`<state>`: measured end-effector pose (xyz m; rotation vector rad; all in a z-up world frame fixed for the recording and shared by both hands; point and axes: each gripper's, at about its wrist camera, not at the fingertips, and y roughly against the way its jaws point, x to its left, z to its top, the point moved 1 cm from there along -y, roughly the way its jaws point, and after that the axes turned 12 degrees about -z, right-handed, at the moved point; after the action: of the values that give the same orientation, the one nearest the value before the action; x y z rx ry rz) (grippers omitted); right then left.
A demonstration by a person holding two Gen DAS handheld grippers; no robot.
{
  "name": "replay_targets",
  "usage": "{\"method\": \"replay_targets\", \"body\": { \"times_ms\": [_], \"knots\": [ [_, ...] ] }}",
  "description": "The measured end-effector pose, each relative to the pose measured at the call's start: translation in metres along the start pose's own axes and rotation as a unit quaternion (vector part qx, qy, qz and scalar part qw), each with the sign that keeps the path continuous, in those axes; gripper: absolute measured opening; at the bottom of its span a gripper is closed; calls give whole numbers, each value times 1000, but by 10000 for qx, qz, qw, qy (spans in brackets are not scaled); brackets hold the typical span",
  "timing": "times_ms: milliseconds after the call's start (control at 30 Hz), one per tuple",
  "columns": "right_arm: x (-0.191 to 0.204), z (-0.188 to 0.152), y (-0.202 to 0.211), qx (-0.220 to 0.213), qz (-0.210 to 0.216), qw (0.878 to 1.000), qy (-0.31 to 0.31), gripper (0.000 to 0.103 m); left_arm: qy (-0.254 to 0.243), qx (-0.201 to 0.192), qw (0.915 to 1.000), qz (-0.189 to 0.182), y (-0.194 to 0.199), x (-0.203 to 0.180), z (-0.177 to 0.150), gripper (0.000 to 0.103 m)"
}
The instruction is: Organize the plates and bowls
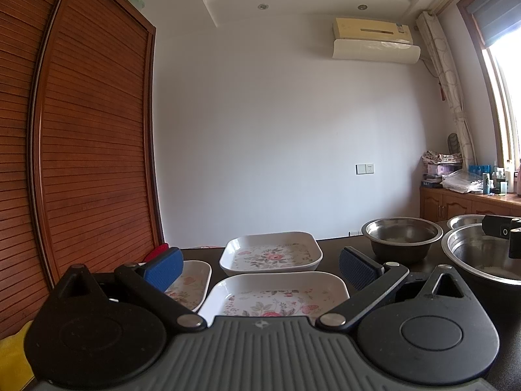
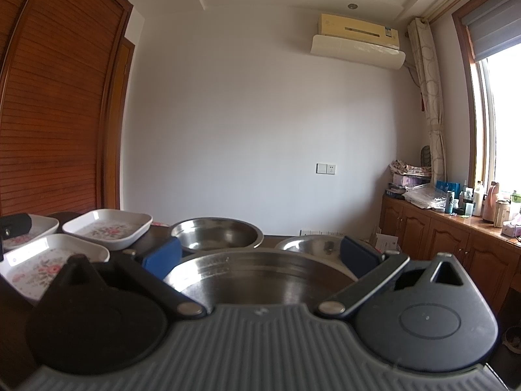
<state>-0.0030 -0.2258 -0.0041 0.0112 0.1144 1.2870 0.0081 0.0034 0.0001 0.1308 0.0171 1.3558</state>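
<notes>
Dark tabletop [image 1: 332, 247] carries all dishes. Left group: near white square floral plate [image 1: 276, 296] in front, far white square floral plate [image 1: 272, 254] directly behind it, third white floral plate [image 1: 190, 282] left of near one. Right group: near large steel bowl [image 2: 260, 277] in front, left-rear steel bowl [image 2: 216, 234] behind it toward plates, right-rear steel bowl [image 2: 309, 244] behind it on right. Wooden slatted wardrobe [image 1: 81, 146] left of table. Wooden low cabinet [image 2: 456, 244] along right wall under window.
</notes>
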Motion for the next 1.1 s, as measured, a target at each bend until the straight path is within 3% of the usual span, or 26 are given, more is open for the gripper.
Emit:
{"method": "replay_targets", "body": {
  "times_ms": [1100],
  "knots": [
    [-2,1,1,-11,-6,10000,-8,103,6,-19,10000,-2,0,-2,2,103]
  ]
}}
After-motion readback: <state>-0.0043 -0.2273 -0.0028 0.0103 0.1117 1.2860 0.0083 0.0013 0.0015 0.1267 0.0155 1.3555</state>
